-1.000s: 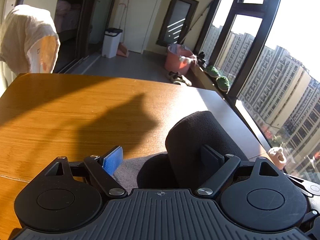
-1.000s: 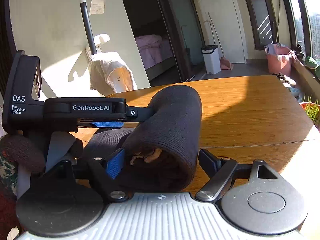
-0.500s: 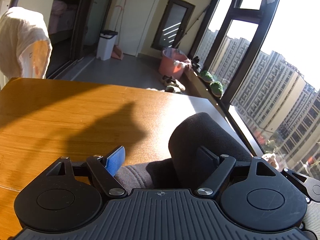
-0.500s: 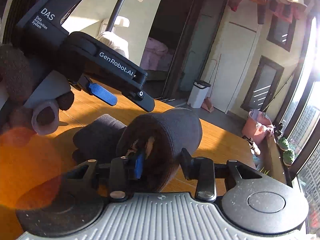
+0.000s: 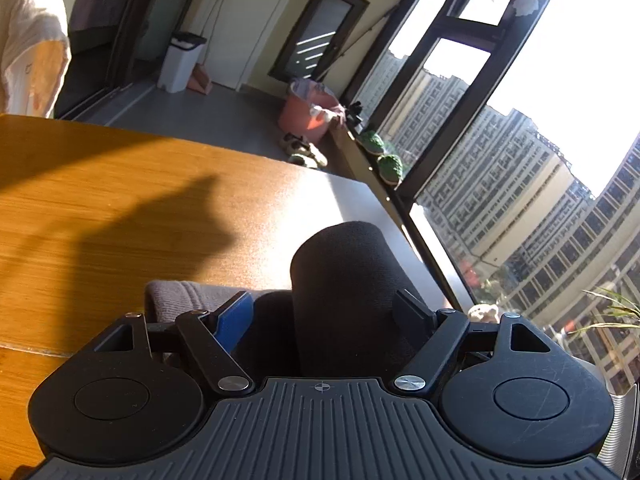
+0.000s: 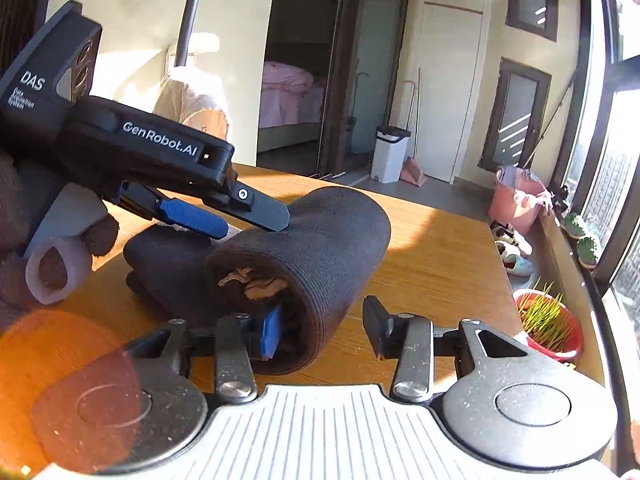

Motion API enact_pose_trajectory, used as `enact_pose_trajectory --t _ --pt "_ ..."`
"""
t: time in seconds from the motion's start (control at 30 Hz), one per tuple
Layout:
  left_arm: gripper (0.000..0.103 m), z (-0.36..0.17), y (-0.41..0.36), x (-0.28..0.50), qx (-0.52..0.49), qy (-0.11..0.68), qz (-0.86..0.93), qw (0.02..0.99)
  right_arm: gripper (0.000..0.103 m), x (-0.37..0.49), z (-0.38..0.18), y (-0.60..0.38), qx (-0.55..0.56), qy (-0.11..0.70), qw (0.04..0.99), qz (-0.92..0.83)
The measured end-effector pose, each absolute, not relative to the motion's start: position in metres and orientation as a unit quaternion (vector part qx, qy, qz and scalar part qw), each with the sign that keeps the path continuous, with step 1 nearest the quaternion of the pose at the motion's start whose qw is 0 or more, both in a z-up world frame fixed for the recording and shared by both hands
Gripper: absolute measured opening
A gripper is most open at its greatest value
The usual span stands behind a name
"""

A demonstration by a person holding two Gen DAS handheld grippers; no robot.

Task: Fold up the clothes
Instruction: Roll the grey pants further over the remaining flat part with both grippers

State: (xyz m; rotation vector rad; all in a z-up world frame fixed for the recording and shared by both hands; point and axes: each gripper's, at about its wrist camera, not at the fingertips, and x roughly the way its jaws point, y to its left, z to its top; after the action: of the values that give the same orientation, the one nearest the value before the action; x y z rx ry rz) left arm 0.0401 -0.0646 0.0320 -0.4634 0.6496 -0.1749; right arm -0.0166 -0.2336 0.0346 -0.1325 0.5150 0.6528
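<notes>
Jaws astride dark ribbed garment (image 6: 320, 240), rolled

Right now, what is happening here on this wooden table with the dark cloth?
A person is folding clothes with two hand-held tongs. A dark knitted garment, rolled into a thick tube, lies on the wooden table. The right tongs are opening: the blue pad is tucked into the roll's open end, the other finger stands clear beside it. The left tongs straddle the same roll from the other side and are closing, not yet clearly pressing it. A glove covers the hand holding them.
</notes>
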Motion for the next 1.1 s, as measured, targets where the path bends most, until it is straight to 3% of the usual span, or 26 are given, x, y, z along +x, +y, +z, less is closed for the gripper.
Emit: enact_pose_trajectory --t 0.07,0.13,0.33,0.4,0.43,0.47,0.6,0.73,0.9,1.1 --pt "0.082 0.026 -0.068 0.043 -0.228 0.322 -0.088 0.915 0.076 -0.010 0.037 -0.252 0.021 0.260 0.907 0.331" --pt "0.082 0.022 -0.068 0.045 -0.231 0.326 -0.087 0.913 0.083 -0.003 0.037 -0.267 0.099 0.270 0.894 0.343" --pt "0.081 0.018 -0.062 0.044 -0.252 0.331 -0.087 0.905 0.083 0.014 0.011 -0.251 0.169 0.316 0.882 0.305" --pt "0.079 0.021 -0.060 0.042 -0.249 0.329 -0.082 0.907 0.073 0.014 0.005 -0.249 0.194 0.320 0.874 0.310" --pt "0.078 0.023 -0.059 0.039 -0.244 0.326 -0.078 0.910 0.058 0.015 0.005 -0.248 0.200 0.319 0.871 0.315" --pt "0.079 0.025 -0.058 0.037 -0.237 0.323 -0.072 0.913 0.055 0.015 0.007 -0.248 0.197 0.315 0.874 0.314" --pt "0.084 0.034 -0.043 0.022 -0.237 0.306 -0.061 0.920 0.051 0.016 0.028 -0.249 0.120 0.296 0.898 0.302" --pt "0.089 0.044 -0.025 0.017 -0.257 0.286 -0.043 0.922 0.050 -0.006 0.042 -0.221 -0.063 0.240 0.923 0.294" --pt "0.092 0.052 -0.024 0.020 -0.261 0.282 -0.042 0.922 0.051 -0.066 0.026 -0.172 -0.298 0.144 0.896 0.296" --pt "0.095 0.060 -0.051 0.016 -0.221 0.288 -0.065 0.929 0.055 -0.106 0.007 -0.129 -0.430 0.066 0.853 0.288"
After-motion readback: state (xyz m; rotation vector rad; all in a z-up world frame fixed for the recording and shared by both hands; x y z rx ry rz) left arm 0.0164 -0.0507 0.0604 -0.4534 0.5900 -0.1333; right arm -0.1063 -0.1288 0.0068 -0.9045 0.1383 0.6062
